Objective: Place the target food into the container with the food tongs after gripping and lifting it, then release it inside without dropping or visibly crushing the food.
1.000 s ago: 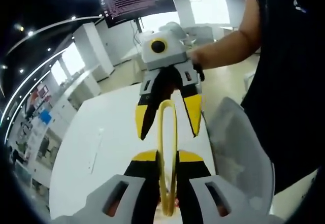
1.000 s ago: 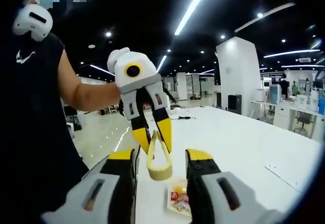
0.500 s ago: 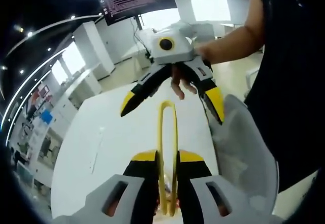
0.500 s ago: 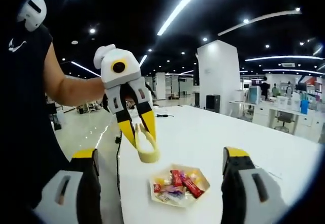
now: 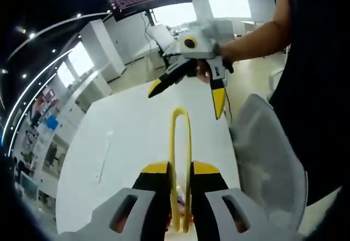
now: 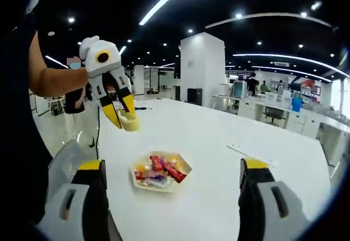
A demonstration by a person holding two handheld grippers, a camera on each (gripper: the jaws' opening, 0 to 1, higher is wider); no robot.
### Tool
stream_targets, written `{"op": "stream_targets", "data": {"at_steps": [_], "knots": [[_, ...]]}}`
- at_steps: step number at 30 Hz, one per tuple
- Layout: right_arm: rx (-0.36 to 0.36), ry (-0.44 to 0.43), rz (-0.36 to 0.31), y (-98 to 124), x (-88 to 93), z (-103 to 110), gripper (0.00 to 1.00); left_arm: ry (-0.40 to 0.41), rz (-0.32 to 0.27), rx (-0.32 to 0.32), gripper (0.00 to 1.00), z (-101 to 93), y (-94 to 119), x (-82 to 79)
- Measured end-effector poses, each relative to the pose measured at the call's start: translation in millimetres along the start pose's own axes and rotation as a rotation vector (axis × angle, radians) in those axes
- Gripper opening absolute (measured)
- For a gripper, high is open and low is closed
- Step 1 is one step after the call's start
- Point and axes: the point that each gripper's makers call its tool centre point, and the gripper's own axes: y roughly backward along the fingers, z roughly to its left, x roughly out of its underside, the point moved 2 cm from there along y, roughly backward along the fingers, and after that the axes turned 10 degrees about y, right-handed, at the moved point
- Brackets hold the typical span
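Note:
My left gripper (image 5: 180,169) is shut on yellow food tongs (image 5: 180,137), whose loop end stands up between the jaws. From the right gripper view the same left gripper (image 6: 126,118) hangs at the upper left over the table edge, holding the tongs (image 6: 130,123). My right gripper (image 6: 172,164) is open wide with nothing between its jaws. It also appears in the left gripper view, right gripper (image 5: 187,99), up above the tongs with jaws spread. A hexagonal tray (image 6: 187,171) on the white table holds wrapped candies (image 6: 169,170), red bars among them.
The white table (image 5: 126,137) stretches away, with a flat strip (image 6: 251,152) lying on it. A light grey chair (image 5: 268,153) stands at the table's near edge beside the person's dark-clothed body; the chair (image 6: 65,164) also sits at lower left.
The right gripper's jaws spread wide and it drew up and away from the tongs. Its view swung onto the table, bringing the candy tray into full sight. The left gripper kept its hold.

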Motion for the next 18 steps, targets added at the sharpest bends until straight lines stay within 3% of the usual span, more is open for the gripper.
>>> {"op": "stream_targets", "data": {"at_steps": [2,4,6,11,14,18], "knots": [[0.005,-0.050,-0.020,7,7.0,0,1.00,-0.004,0.004,-0.004,0.08,-0.7,-2,0.8],[0.017,-0.061,0.012,17,19.4,-1,1.00,-0.006,0.004,-0.006,0.08,-1.2,-5,1.7],[0.022,-0.086,0.004,25,24.0,0,1.00,-0.005,0.005,-0.007,0.08,-0.5,-7,3.3],[0.056,-0.080,0.017,40,38.6,1,1.00,-0.011,0.011,-0.035,0.08,2.3,-15,4.7],[0.092,-0.071,-0.018,48,39.7,-2,1.00,0.004,-0.011,-0.038,0.07,2.3,-15,0.7],[0.104,-0.074,0.015,53,51.4,-5,1.00,0.001,-0.005,-0.039,0.08,3.2,-18,2.6]]}}
